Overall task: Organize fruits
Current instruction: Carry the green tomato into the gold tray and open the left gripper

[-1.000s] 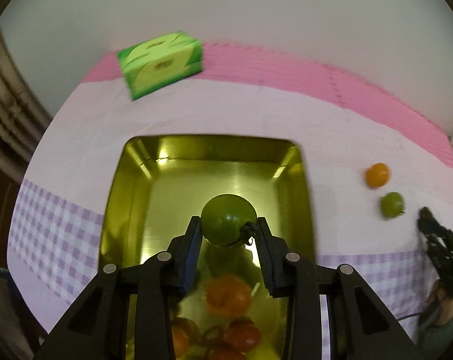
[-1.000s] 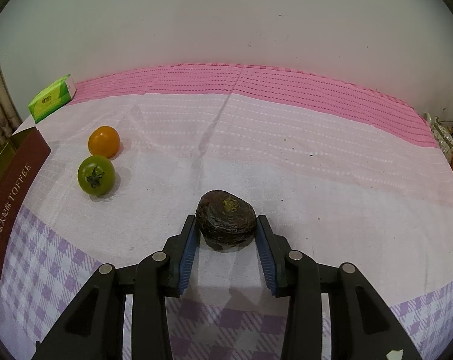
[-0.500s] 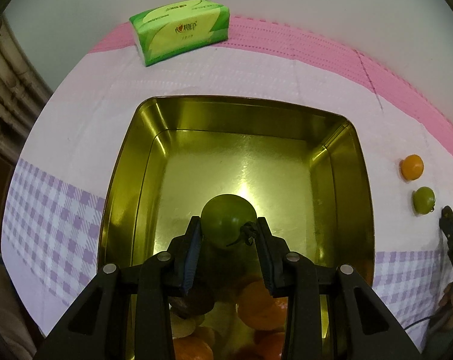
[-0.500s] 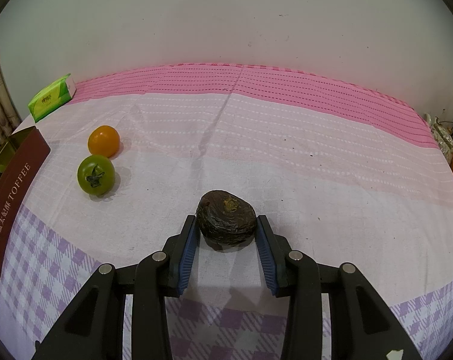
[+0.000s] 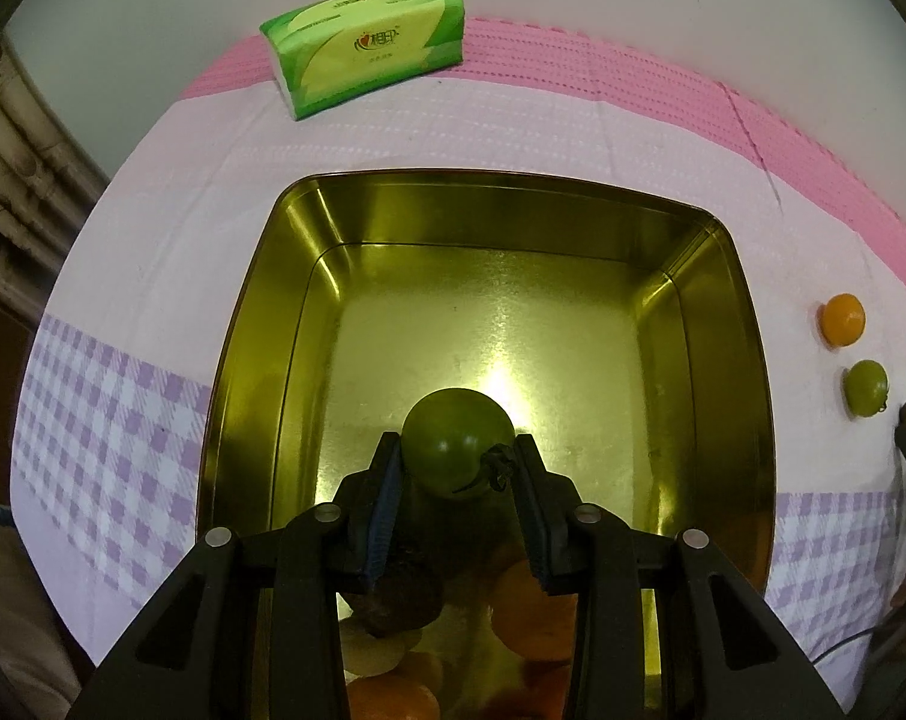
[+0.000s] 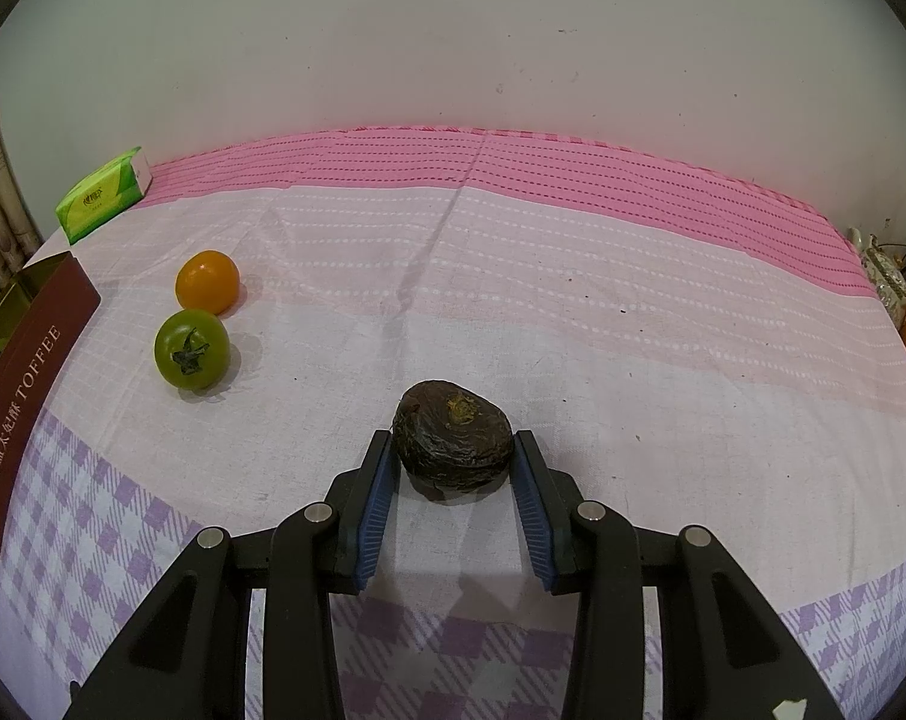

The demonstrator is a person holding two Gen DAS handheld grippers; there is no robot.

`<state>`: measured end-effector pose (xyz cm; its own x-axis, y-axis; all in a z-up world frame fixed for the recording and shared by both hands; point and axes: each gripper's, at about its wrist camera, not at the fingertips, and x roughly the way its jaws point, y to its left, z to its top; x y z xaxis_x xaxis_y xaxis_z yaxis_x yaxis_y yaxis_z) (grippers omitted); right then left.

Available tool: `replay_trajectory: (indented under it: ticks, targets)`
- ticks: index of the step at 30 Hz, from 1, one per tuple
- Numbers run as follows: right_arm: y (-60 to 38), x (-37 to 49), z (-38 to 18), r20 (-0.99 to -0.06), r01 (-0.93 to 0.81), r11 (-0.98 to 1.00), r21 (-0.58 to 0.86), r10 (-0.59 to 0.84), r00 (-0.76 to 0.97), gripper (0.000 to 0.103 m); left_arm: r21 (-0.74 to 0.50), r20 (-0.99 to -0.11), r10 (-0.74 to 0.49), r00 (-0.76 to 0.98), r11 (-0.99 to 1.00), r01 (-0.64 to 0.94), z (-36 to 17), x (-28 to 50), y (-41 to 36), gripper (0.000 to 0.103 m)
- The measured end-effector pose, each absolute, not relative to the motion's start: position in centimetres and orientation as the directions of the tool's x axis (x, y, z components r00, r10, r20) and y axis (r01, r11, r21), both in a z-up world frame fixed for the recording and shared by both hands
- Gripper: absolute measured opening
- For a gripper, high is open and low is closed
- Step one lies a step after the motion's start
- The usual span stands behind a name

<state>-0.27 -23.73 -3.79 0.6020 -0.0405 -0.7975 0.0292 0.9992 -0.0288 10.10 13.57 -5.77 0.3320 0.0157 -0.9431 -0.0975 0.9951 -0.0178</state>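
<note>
Above the gold tin [image 5: 309, 276], left hand-held gripper [image 5: 458, 468] clamped on green tomato [image 5: 453, 450]

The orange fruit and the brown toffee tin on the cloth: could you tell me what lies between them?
Only bare cloth lies between the orange fruit and the toffee tin, as the right wrist view shows.

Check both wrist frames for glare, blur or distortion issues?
Left wrist: bright specular hotspot on the gold tin's floor just behind the held green tomato; fruit low in the tin is dim and shadowed; strong fisheye bowing of the tablecloth. Right wrist: even light, sharp, soft shadow under the dark wrinkled fruit, same bowing.
</note>
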Motion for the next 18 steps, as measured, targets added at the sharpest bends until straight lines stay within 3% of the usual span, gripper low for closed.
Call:
replay_trajectory:
  ticks: [7,13,18]
  targets:
    - [-23.8,-0.3,-3.8,-0.798,0.028,0.999,-0.029,-0.040,0.602,0.037,-0.015,-0.947,0.018,0.320,0.995,-0.100,-5.3,9.7,13.6,0.039]
    - [-23.7,-0.2,-3.8,-0.798,0.028,0.999,-0.028,-0.039,0.602,0.037,-0.050,-0.939,-0.013,0.344,0.994,-0.098,-3.8,8.3,14.1,0.051]
    - [-23.7,-0.2,-3.8,-0.798,0.027,0.999,-0.028,-0.039,0.602,0.037,-0.068,-0.932,-0.030,0.362,0.993,-0.092,-2.4,6.5,14.6,0.053]
